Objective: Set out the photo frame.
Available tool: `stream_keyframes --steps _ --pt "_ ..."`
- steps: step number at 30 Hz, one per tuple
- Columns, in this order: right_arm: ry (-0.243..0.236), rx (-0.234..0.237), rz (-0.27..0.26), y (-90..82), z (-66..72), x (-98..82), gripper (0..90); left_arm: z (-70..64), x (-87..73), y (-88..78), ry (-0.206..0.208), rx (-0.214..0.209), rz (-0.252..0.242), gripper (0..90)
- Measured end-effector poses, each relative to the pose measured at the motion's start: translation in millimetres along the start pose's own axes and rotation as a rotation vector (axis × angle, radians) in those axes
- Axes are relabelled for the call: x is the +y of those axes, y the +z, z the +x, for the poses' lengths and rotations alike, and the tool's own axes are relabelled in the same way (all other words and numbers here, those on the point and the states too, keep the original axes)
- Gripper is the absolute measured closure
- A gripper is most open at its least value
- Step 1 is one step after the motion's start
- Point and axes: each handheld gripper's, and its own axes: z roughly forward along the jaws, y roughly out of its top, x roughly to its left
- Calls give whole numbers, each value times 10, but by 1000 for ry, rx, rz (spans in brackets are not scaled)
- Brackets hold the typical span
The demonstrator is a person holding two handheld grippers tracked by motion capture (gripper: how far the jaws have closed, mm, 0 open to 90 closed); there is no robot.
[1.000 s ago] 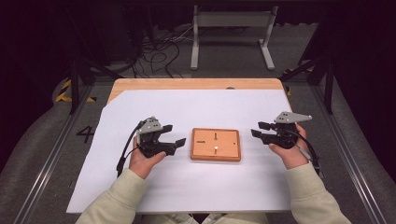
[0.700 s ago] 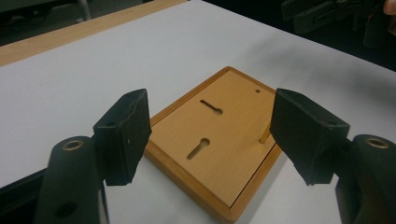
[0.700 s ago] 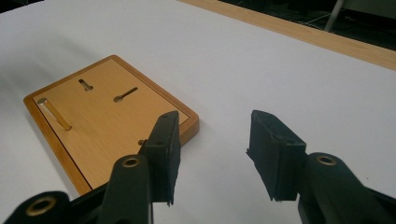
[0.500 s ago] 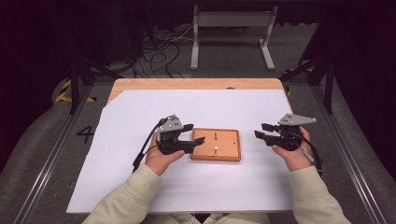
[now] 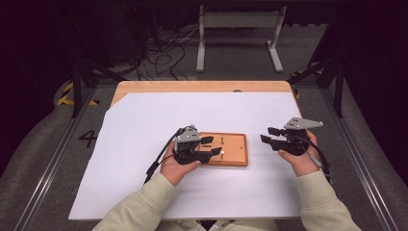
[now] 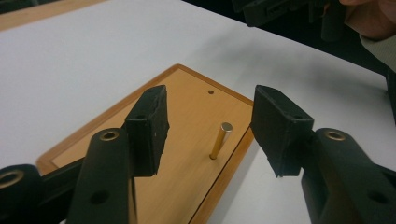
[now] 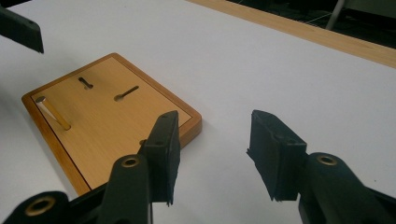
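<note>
My left tool point(image 5: 212, 146) is over the left part of the wooden board point(image 5: 234, 149), which lies flat near the middle of the white sheet point(image 5: 144, 125) on the counter point(image 5: 144, 87). Its jaws are apart and they have just been closing. In the left gripper view the left tool point(image 6: 210, 126) has the brass pin point(image 6: 220, 140) in the gap between its two pads, but the pads do not touch it; there is free space on both sides. The pin stands upright in the board point(image 6: 187, 107), close to the board's edge, and a small dark hole point(image 6: 210, 92) is farther away on the same board.

My right tool point(image 5: 266, 135) is to the right of the board, near it but not touching, above the white sheet. Its jaws are also apart and nothing is between them. In the right gripper view the right tool point(image 7: 212, 154) looks over the white sheet point(image 7: 280, 70), with the board point(image 7: 107, 121) to its left. There the brass pin point(image 7: 53, 112) is at the far side of the board, and two dark slots point(image 7: 126, 92) are on the wooden surface. One corner of the board is just beside my left-hand pad in that view.
</note>
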Motion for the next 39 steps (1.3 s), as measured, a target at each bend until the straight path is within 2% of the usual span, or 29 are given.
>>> stream_keyframes --steps 2,9,13,16,19,24,25,27,30,31,34,35,36,39 --pt "3 3 0 4 3 -4 535 11 -30 61 -2 -24 17 483" --pt "7 9 3 11 17 -18 531 38 -91 202 -3 -64 34 496" --pt "5 15 4 13 28 -26 528 60 -131 284 1 -69 43 547" --pt "6 19 5 12 28 -40 527 60 -154 339 10 -56 74 604" --pt "10 18 5 11 28 -51 527 66 -176 375 3 -66 86 636" --pt "12 19 7 1 27 -62 523 58 -203 438 7 -87 83 645" --pt "14 20 7 3 25 -63 522 57 -212 457 -3 -100 85 636" --pt "15 20 7 11 25 -65 522 52 -210 471 4 -99 92 640" --pt "12 23 8 15 32 -63 522 55 -212 464 9 -101 95 725" --pt "10 23 9 15 32 -63 522 51 -213 461 14 -98 104 761" --pt "12 27 11 19 35 -64 522 23 -203 452 82 -63 116 821" --pt "12 27 12 21 37 -65 522 23 -203 452 82 -63 116 832" --pt "11 27 12 24 40 -65 522 4 -199 452 117 -46 120 835" --pt "10 28 13 28 43 -66 522 3 -203 451 125 -46 119 837"
